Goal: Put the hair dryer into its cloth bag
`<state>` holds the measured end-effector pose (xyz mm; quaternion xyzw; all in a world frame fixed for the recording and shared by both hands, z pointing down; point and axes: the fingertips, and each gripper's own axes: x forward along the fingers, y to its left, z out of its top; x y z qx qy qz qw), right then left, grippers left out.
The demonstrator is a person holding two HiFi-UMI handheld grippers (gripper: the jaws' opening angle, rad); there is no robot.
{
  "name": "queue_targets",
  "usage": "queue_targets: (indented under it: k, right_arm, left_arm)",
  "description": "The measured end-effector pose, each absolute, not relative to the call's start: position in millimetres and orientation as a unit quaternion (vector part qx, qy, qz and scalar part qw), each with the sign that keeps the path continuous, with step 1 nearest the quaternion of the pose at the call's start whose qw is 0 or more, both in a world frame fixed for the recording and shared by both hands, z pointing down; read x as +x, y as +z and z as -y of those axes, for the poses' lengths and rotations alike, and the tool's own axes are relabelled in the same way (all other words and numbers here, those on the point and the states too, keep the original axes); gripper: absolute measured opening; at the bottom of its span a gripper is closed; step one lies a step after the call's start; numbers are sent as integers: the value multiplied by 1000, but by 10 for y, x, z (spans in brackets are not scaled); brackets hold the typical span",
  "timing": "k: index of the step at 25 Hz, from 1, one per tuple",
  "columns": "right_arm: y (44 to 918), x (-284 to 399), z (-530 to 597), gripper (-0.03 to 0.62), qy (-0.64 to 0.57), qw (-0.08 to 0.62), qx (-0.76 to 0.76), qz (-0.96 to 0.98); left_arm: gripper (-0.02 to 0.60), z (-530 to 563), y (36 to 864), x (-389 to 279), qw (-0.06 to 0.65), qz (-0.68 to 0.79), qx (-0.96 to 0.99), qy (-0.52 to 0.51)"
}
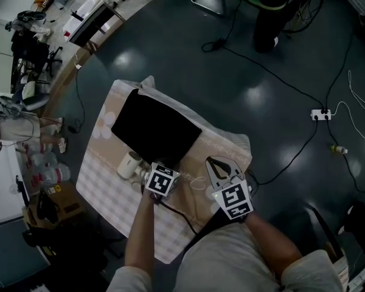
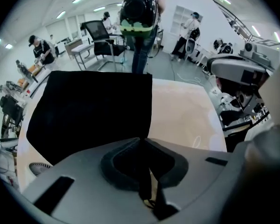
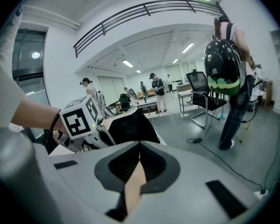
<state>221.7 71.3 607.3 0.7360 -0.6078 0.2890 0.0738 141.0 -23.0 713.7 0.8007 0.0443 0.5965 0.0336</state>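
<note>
The black cloth bag (image 1: pixel 155 129) lies flat on the table's checked cloth (image 1: pixel 109 187). The white hair dryer (image 1: pixel 129 165) lies at its near left corner. My left gripper (image 1: pixel 157 172) points steeply down at the bag's near edge, right beside the dryer. In the left gripper view its jaws (image 2: pixel 140 141) meet at the tips, with a dark strip of the bag's (image 2: pixel 93 111) edge between them. My right gripper (image 1: pixel 216 162) rests over the tablecloth to the bag's right, shut (image 3: pixel 140 146) with nothing in it. A black cord (image 1: pixel 179 215) trails from the left gripper toward me.
The table is small, with dark floor all round it. A power strip (image 1: pixel 321 114) and cables lie on the floor at the right. A person (image 1: pixel 274 11) stands beyond the table. Water bottles (image 1: pixel 45 163) and clutter stand at the left.
</note>
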Motion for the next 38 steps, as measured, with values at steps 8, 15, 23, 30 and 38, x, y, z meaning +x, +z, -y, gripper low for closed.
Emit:
queue_targets:
  k: [8,15,23,30,38]
  right_arm:
    - [6000,2219,-671,15,282,74,734,614]
    - [5984,2137,-601,15,278,78,725,625]
    - [6028,2180,-656,15,282,81,728,619]
    - [6059,2224,-659,15,285,79,730,616]
    - [6103,2211,-675,15,289,82,732,612]
  left_arm:
    - [18,280,6773,1460,143,-21,848,510]
    - [18,303,6760,1445,167,-20,852,496]
    - [19,257,6904,1457,143,-36,836,528]
    - [20,216,6939,1477,143,-48,834,530]
    - [20,230,6973,1466,134,-45,832,537]
